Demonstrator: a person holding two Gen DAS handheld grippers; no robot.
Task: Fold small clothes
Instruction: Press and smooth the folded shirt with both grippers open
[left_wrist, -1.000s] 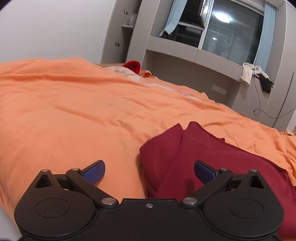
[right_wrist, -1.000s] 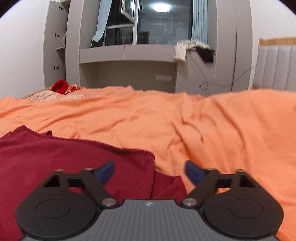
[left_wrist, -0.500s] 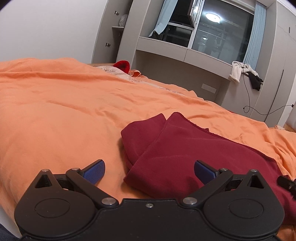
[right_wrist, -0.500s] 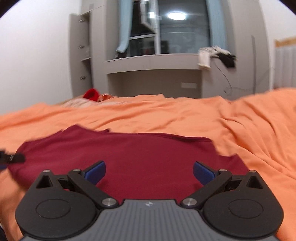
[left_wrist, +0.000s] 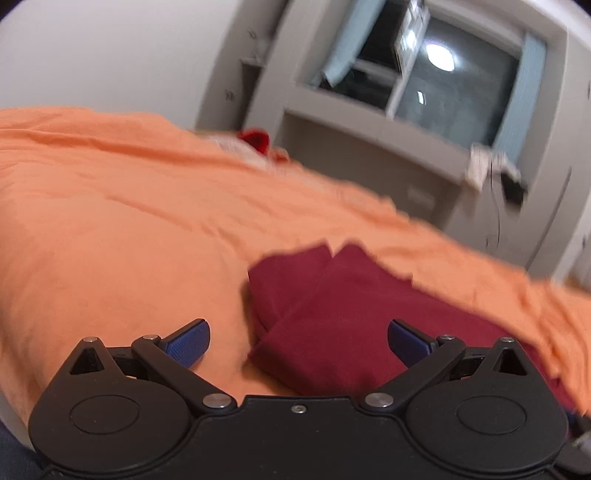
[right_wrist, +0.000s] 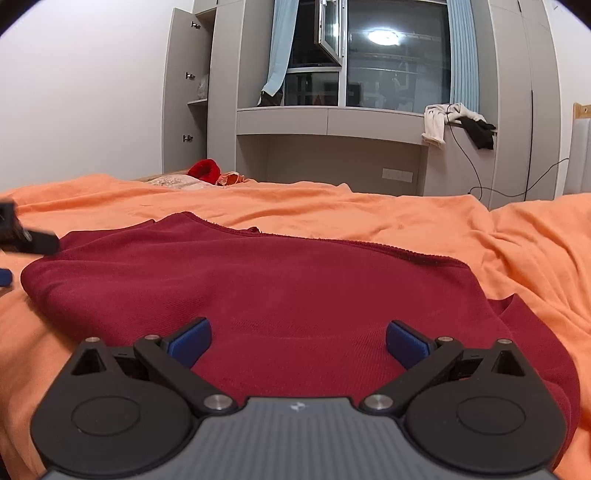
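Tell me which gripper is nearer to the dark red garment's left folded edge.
Left. The left gripper sits open right at the dark red garment there, that folded edge between its fingers. The right gripper hangs open over the garment's middle, farther along.

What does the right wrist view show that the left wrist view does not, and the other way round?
Only the right wrist view shows the right gripper, open over the dark red garment, the garment's whole far hem, and the wooden headboard edge.

Only the left wrist view, which is blurred, shows the left gripper's open blue fingertips over the garment's folded left end.

Both show the orange bed cover, the window and the red item at the far edge.
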